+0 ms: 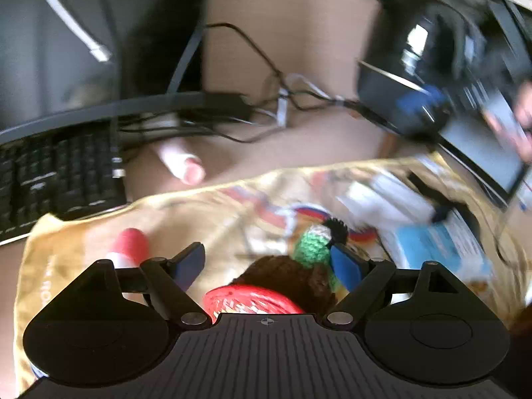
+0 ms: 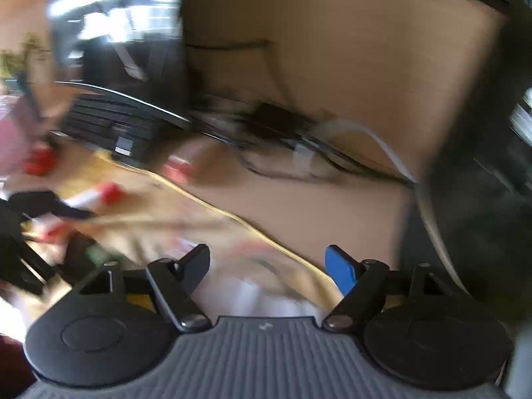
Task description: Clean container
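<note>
Hovering w/ left gripper (image 1: 267, 262) jaws apart, nothing gripped, red container (image 1: 249, 301) at 6 o'clock below; right gripper (image 2: 267, 264) also spread & empty over yellow cloth (image 2: 299, 259); slow down, steady rim before wiping.

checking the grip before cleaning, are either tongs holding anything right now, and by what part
Nothing is held. The left tongs stand open above a knitted toy; the right tongs are open too, with nothing between them.

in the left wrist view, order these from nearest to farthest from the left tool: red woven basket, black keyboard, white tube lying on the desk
1. Red woven basket, just below the open left tool.
2. White tube, lying on the brown desk beyond the yellow cloth, left of centre.
3. Black keyboard, far left; its near corner is too close to the tube to rank firmly.
</note>
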A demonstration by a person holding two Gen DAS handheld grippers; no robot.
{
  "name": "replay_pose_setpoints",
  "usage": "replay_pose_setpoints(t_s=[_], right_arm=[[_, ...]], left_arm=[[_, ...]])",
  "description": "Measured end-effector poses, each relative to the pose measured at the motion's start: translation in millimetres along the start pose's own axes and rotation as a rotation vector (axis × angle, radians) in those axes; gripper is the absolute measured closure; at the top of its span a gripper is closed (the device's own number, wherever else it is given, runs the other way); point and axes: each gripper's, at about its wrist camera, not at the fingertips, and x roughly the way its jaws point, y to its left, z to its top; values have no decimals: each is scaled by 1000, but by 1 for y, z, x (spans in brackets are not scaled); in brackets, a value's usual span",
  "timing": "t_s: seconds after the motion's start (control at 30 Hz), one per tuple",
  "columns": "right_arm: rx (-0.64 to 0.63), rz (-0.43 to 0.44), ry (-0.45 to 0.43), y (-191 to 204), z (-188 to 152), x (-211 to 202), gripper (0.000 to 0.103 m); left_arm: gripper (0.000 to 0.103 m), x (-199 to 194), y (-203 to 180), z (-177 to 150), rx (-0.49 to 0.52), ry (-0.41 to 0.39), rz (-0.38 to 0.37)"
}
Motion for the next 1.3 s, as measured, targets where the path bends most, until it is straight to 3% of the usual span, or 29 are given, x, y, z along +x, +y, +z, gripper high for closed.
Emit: replay_pose_setpoints(t_s=[0.07, 0.23, 0.37, 0.47, 0.5, 0.6, 0.7, 0.83, 0.97, 1.07, 1.1, 1.2, 1.3], right_arm=[[45, -62, 14, -5, -19, 5, 22], [205, -116, 56, 3, -54, 46, 16], [298, -114, 89, 12, -65, 70, 17], [233, -129, 106, 22, -64, 75, 21], [210, -140, 103, 24, -65, 74, 28], [168, -102, 78, 22, -63, 70, 78], [130, -91, 84, 18, -61, 62, 93], [138, -22, 3, 18, -41, 42, 93], [141, 225, -125, 47, -7, 6, 93], [166, 468, -60, 82, 6, 16, 93], [138, 510, -21, 99, 7, 26, 93], [-6, 416, 28, 131, 0, 46, 93], [27, 330, 58, 119, -5, 60, 93]], left_arm=[[13, 4, 9, 0, -68, -7, 30], [10, 4, 20, -5, -232, -38, 59], [9, 2, 15, -11, -273, -48, 42], [8, -3, 8, -13, -272, -41, 24], [8, -5, 6, -14, -278, -37, 13], [6, -14, -2, -18, -284, -29, -29], [5, -19, -12, -24, -246, -12, -55], [4, -26, -29, -29, -161, -6, -52], [3, -25, -40, -30, -125, 1, -55], [3, -22, -42, -31, -121, 3, -46], [3, -21, -41, -30, -122, 4, -42], [3, -20, -40, -28, -120, 3, -39], [3, -22, -43, -26, -75, -6, -25]])
